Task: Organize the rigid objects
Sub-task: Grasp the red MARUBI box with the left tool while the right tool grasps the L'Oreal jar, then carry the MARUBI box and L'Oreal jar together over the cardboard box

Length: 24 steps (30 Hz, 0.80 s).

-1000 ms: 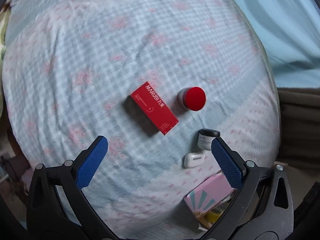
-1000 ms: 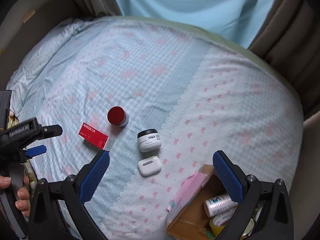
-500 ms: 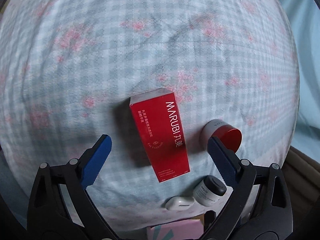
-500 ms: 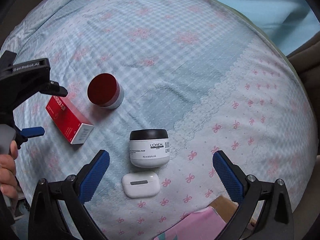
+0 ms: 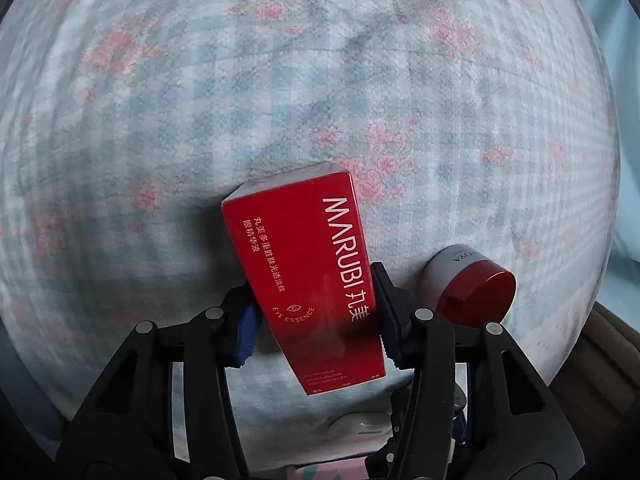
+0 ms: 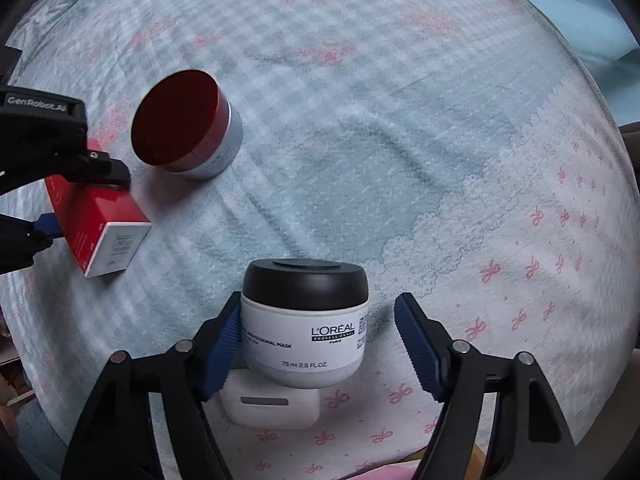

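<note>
The red carton (image 5: 308, 280) lies on the checked bedspread (image 5: 320, 80), pinched between the left gripper (image 5: 316, 322) pads. Only the right view shows the black-lidded white jar (image 6: 305, 320) standing between the right gripper (image 6: 320, 346) fingers: left pad touching, right pad apart. A red-capped jar (image 6: 186, 120) lies tipped, farther left.

left gripper (image 5: 316, 320) jaws clamped, right gripper (image 6: 316, 344) jaws apart

Red box (image 5: 308, 280): "MARUBI", "EYE ESSENCE". White jar (image 6: 304, 328): "L'ORÉAL PROFESSIONNEL PARIS", "PROFESSIONAL MASK", "75 ml 2.5 FL.OZ". Left gripper (image 6: 44, 104) body: "GenRobot.AI".
</note>
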### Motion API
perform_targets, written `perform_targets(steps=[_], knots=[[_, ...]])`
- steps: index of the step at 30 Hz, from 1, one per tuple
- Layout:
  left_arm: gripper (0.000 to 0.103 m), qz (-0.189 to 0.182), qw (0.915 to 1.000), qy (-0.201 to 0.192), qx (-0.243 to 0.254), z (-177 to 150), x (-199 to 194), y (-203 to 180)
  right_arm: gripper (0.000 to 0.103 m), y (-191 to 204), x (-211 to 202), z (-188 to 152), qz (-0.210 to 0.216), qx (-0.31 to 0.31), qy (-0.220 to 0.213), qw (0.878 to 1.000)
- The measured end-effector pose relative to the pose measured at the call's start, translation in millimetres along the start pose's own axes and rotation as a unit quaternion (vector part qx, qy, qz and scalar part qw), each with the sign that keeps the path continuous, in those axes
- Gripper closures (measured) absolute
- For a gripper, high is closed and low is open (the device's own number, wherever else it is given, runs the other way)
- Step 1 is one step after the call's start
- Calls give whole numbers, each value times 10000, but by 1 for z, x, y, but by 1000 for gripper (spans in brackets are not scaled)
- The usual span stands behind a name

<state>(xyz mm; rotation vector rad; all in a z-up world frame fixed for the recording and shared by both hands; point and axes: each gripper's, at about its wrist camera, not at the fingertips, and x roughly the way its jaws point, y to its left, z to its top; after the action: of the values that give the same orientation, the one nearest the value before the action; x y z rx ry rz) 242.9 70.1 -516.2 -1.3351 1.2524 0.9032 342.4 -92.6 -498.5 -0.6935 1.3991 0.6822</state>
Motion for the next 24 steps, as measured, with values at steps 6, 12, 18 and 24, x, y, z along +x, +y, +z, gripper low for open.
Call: perform_targets(steps=[6,12,18,24], knots=[[62,-45,9993,12,380,-1,-11,12,51,9,2,1,10,-45,142,9999],[62,-4,9954,-170,945,2,-32,6,51,6,-5,4,194,268,67,9994],[62,-102,9852,-349,1678,-1,-60,-5,51,1,-27,-1,281,479,-131,9984],[62,-278,9655,-497,2540,-13,-100,-20,51,-7,-71,-12,415,960,-510,9932]])
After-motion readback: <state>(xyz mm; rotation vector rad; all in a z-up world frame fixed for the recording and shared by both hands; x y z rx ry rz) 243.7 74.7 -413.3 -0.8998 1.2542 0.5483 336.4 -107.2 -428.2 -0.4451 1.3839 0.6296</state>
